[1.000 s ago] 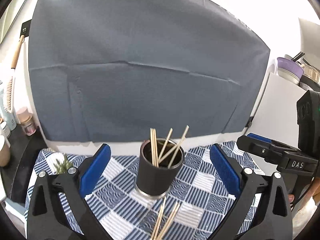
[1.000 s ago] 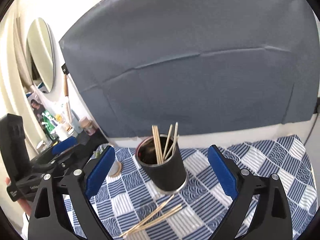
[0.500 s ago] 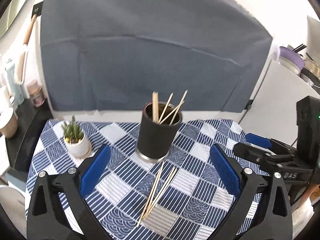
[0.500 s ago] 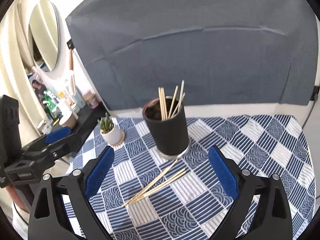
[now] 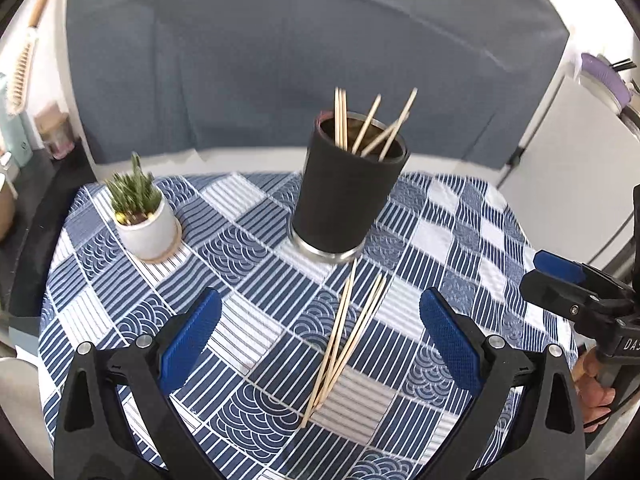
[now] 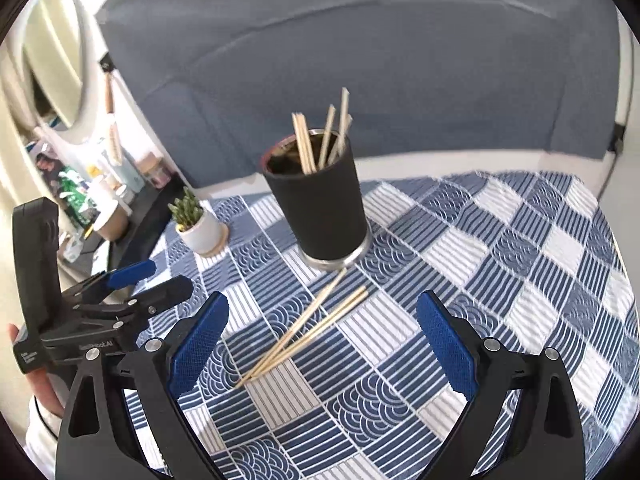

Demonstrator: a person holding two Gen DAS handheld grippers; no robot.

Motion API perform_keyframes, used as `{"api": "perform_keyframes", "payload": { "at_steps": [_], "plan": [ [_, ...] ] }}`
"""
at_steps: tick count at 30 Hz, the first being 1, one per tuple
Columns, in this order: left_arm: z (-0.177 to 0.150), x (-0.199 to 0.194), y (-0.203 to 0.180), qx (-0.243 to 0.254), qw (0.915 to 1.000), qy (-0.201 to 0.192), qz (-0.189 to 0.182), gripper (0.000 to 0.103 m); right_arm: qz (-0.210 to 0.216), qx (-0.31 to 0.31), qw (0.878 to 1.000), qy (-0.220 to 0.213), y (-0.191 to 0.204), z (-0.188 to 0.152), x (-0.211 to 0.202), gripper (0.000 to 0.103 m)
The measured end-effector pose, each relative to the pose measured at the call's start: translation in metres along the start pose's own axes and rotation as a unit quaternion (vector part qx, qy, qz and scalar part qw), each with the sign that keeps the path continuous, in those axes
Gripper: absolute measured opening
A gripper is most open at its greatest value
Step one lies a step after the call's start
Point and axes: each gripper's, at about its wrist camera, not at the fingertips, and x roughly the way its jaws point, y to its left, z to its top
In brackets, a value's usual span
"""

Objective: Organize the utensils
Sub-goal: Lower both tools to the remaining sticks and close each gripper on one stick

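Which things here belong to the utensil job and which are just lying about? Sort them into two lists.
Job:
- loose chopsticks lying on the tablecloth
- black cup already holding chopsticks
- left gripper, open
- right gripper, open

Lying about:
- potted plant
- hanging brush
- mirror
- shelf bottles

Probably home: mirror, toiletries

Black cup w/ metal base ring, upright on the checked cloth, approx mid-table. Holds several thin wooden sticks, leaning apart, tips above the rim. Loose sticks lie flat on the cloth in a narrow fan just in front of the cup; one far end touches its base, near ends bunched together.
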Motion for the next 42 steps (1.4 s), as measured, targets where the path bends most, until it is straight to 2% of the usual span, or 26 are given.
{"api": "perform_keyframes", "payload": {
  "at_steps": [13,18,21,25,28,31,36,42],
  "plan": [
    [0.005,0.072,0.029,0.063,0.9923,0.098,-0.043,0.097,-0.082,0.084,0.992,0.056,0.003,-0.040,0.057,0.091],
    [0.008,0.105,0.034,0.086,0.9869,0.125,-0.055,0.097,-0.118,0.097,0.986,0.070,0.006,-0.057,0.083,0.091],
    [0.007,0.119,0.032,0.113,0.9836,0.131,-0.051,0.097,-0.135,0.092,0.983,0.081,0.009,-0.064,0.101,0.091],
    [0.006,0.144,0.032,0.123,0.9754,0.169,-0.072,0.097,-0.123,0.101,0.981,0.108,0.007,-0.071,0.121,0.091],
    [0.008,0.156,0.027,0.148,0.9731,0.167,-0.057,0.097,-0.148,0.103,0.977,0.111,0.006,-0.073,0.130,0.091],
    [0.009,0.166,0.024,0.154,0.9706,0.174,-0.063,0.097,-0.156,0.114,0.974,0.121,0.002,-0.077,0.143,0.091],
    [0.010,0.173,0.020,0.148,0.9683,0.185,-0.080,0.097,-0.164,0.125,0.971,0.118,0.004,-0.080,0.153,0.091],
    [0.006,0.183,0.022,0.135,0.9671,0.204,-0.071,0.097,-0.171,0.131,0.971,0.107,0.009,-0.080,0.162,0.091]
  ]
}}
